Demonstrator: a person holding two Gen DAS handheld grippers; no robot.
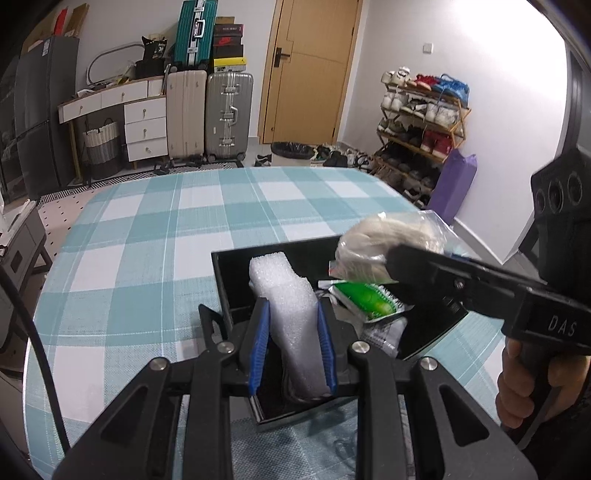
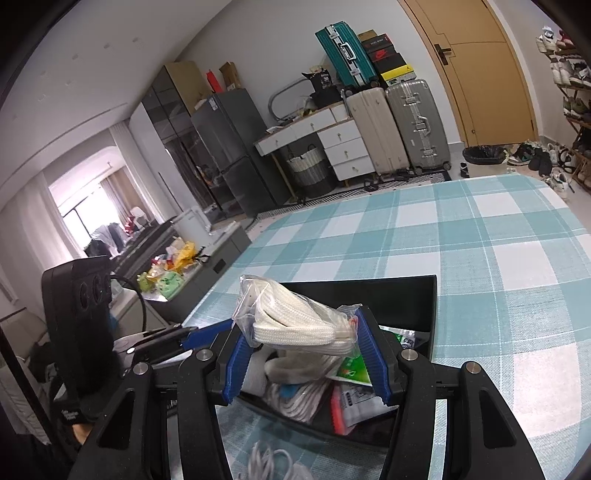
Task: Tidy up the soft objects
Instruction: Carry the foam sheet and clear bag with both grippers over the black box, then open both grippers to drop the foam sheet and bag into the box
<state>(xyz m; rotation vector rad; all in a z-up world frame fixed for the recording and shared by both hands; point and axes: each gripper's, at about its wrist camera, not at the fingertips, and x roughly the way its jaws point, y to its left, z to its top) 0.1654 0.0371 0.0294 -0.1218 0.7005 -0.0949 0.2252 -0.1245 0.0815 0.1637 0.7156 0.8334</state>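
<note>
Left gripper (image 1: 293,341): jaws clamped on one white foam roll (image 1: 286,314), held upright-ish over the near end of the black box (image 1: 236,273). Right gripper (image 2: 306,358): jaws clenched on one clear bag of cream woven fabric (image 2: 295,321), bag sitting above the box's contents; in the left wrist view the same bag (image 1: 388,240) hangs over the box's far right corner. One hand (image 1: 524,384) visible on the right gripper's handle. Box count: one, sitting on the teal-and-white checked tablecloth (image 1: 147,240). Inside it: one green sachet (image 1: 364,297), one white cord bundle (image 2: 295,402), one red-edged packet (image 2: 345,410); other items under them too cluttered to count. Outward: three suitcases against the wall, one teal (image 1: 194,31) stacked on top, one beige (image 1: 185,114), one silver (image 1: 229,114). One wooden door (image 1: 310,70), one shoe rack (image 1: 421,122).
</note>
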